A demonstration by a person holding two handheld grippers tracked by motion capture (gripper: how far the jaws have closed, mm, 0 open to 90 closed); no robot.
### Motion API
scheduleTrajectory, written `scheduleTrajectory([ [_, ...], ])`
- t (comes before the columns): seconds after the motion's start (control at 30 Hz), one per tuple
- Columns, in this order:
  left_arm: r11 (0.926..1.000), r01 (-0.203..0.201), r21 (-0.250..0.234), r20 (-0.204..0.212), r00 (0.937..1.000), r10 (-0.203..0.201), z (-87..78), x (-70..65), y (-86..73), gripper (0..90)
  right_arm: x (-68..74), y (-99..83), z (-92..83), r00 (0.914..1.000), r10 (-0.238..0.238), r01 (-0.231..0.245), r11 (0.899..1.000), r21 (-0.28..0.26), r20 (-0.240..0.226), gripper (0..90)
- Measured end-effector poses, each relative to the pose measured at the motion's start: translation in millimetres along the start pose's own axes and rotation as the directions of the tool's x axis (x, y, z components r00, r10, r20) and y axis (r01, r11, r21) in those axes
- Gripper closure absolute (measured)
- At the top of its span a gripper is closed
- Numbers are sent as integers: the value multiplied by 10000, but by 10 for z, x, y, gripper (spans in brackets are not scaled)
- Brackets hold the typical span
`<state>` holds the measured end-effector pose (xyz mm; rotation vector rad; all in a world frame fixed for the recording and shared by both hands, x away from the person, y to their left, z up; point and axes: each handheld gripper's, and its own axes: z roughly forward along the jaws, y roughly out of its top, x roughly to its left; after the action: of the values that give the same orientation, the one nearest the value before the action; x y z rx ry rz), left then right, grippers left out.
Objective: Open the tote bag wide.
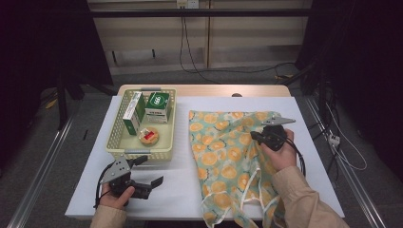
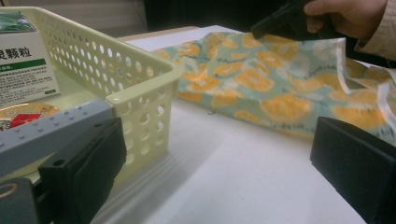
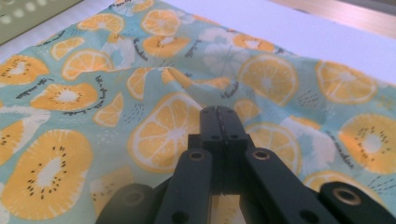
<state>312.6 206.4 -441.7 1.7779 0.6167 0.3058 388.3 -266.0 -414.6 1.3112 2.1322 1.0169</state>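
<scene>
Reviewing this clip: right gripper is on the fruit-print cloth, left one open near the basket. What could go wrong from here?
1. The right gripper has its jaws closed over the fruit-print cloth; whether fabric is actually pinched is unclear, so a lift may slip.
2. The cloth's straps hang over the table's near edge; pulling could drag or snag them.
3. The open left gripper sits close to the basket and could knock it if swung.
</scene>
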Motion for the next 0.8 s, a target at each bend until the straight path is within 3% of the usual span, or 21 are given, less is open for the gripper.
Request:
scheduleTrajectory([
  [0.1,9999,-139,40,4,9999,139,4,11,-1,32,-46,73,29,9997,30,-26,9999,-155,254,900],
  [0.27,10000,-19,26,46,10000,19,10,10,-2,32,-111,185,91,9984,184,-162,9990,-415,540,900],
  [0.33,9999,-130,30,42,9999,130,3,22,1,32,-172,264,82,9965,460,-408,9964,-738,704,900],
  [0.4,10000,37,25,39,10000,-37,4,17,-6,32,-193,289,76,9960,515,-459,9961,-752,735,900],
  [0.53,10000,7,62,46,10000,-8,7,22,-13,32,-268,363,51,9938,829,-742,9907,-1142,740,900],
  [0.7,9999,76,91,83,9999,-77,17,17,-14,32,-431,474,44,9844,1625,-1511,9772,-1494,669,900],
  [0.8,9999,78,90,88,9999,-79,17,17,-17,32,-432,480,80,9865,1576,-1505,9799,-1310,450,900],
])
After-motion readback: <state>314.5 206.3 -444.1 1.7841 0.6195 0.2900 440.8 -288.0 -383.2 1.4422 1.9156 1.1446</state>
